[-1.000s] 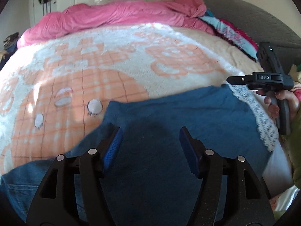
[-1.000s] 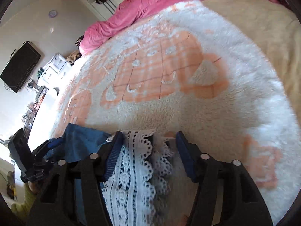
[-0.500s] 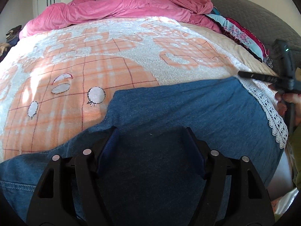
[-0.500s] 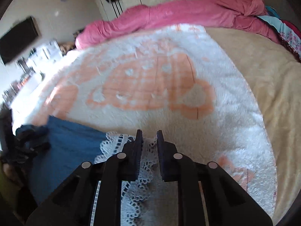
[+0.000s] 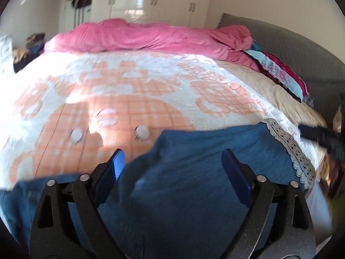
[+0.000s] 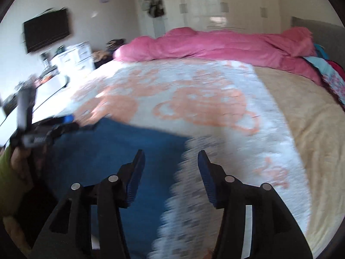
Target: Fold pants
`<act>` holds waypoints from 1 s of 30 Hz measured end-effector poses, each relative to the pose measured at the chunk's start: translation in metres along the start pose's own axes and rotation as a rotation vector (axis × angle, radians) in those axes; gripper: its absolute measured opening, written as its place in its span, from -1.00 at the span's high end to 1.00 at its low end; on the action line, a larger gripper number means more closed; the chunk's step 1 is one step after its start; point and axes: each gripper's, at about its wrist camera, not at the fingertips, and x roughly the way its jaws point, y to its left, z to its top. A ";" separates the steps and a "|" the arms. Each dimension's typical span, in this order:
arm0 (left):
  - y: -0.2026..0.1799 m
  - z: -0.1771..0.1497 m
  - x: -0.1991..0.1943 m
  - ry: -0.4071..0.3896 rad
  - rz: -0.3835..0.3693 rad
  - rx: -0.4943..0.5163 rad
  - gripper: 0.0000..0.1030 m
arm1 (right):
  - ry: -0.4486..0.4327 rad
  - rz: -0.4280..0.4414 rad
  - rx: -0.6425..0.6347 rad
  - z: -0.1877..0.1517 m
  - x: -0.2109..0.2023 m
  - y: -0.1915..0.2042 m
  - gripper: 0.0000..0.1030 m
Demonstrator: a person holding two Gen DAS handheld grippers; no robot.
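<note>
Lying spread across the near edge of the bed, on the fluffy white-and-orange blanket (image 5: 133, 90): blue denim pants (image 5: 194, 168), waistband end seeming to run off to the left, white lace hem (image 5: 289, 146) finishing the leg end on the right. Hovering over the left-middle of the denim, left gripper (image 5: 172, 168) with its blue pads spread wide, pinching nothing. Further right, hanging above the lace end, right gripper (image 6: 170, 172) with jaws likewise apart and nothing between them; view there pretty smeared, so hard telling how close to the cloth. Probably handling like soft but fairly weighty cloth — floppy, drooping from any single pinch point, gripping well enough against the ribbed pads, dragging a bit on the fuzzy blanket. Lace looking delicate and snaggy, so better grabbing the denim just inside the trim rather than the trim itself. Best holds likely being the two corners of the hem end, or hem plus waistband, keeping the fold square. Bunched up along the far side, a pink duvet (image 5: 151, 36).
</note>
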 end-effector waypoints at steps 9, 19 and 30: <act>0.061 -0.010 0.013 0.168 0.263 -0.180 -0.81 | 0.183 -0.109 -0.006 -0.043 0.026 0.004 -0.34; 0.074 -0.009 0.008 0.133 0.261 -0.245 -0.81 | 0.151 -0.098 0.006 -0.050 0.016 0.005 -0.33; 0.044 -0.019 -0.074 0.064 0.304 -0.098 -0.81 | 0.066 -0.002 -0.035 -0.041 -0.017 0.039 -0.55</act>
